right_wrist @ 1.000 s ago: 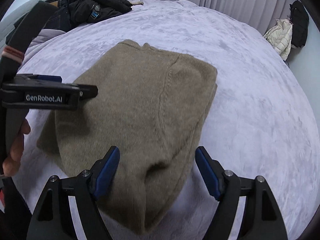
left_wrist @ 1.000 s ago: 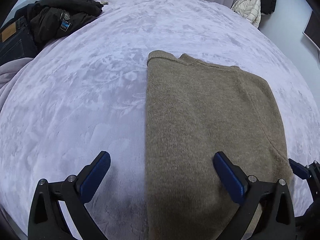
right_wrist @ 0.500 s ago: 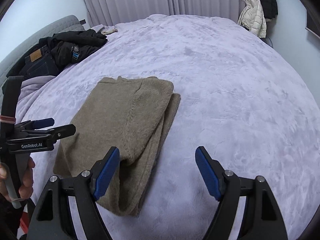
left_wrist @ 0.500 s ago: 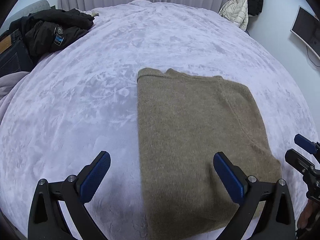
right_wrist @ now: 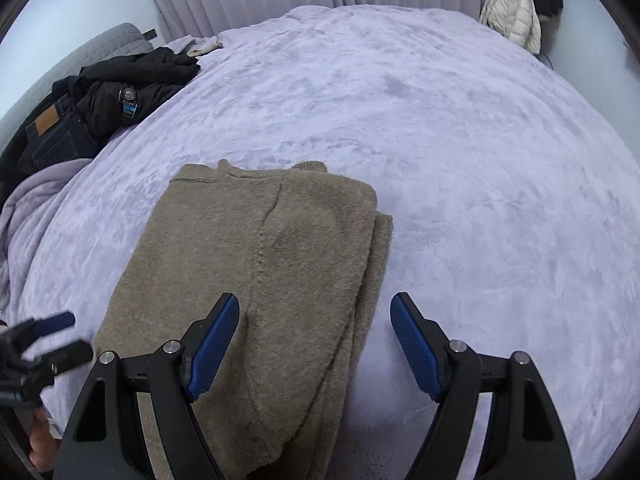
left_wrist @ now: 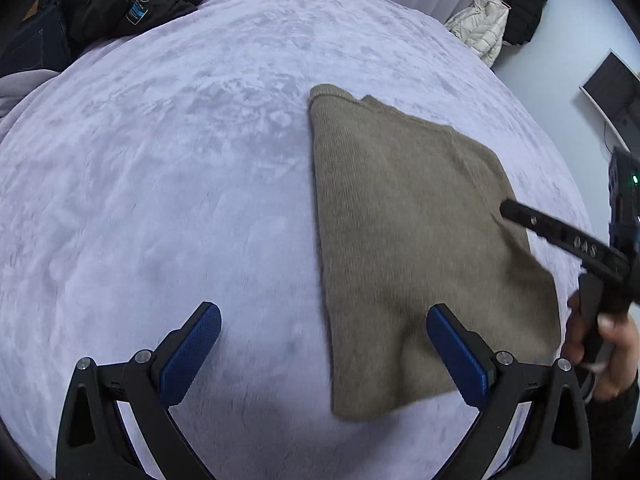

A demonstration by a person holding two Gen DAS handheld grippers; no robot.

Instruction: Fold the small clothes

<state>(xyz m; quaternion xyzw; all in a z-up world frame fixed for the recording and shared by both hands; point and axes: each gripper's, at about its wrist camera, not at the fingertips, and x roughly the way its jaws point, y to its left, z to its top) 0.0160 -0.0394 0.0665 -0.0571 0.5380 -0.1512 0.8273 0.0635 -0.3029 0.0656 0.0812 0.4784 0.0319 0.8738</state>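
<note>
A folded olive-brown knitted sweater (left_wrist: 408, 232) lies flat on the lilac plush bedspread (left_wrist: 180, 184). It also shows in the right wrist view (right_wrist: 276, 272), with doubled layers along its right edge. My left gripper (left_wrist: 324, 354) is open and empty above the sweater's near left edge. My right gripper (right_wrist: 316, 346) is open and empty above the sweater's near right edge. The right gripper appears at the right of the left wrist view (left_wrist: 560, 236), over the sweater's right side. The left gripper shows at the lower left of the right wrist view (right_wrist: 44, 344).
A pile of dark clothes with jeans (right_wrist: 104, 100) lies at the bed's far left. A grey garment (right_wrist: 28, 216) lies at the left edge. A white puffer jacket (right_wrist: 512, 8) and a black coat hang by the curtains. A monitor (left_wrist: 608, 84) stands at the right.
Both grippers pulled back off the sweater and lifted, both staying open. The right gripper then swung back toward the sweater's right edge. The sweater lies still.
</note>
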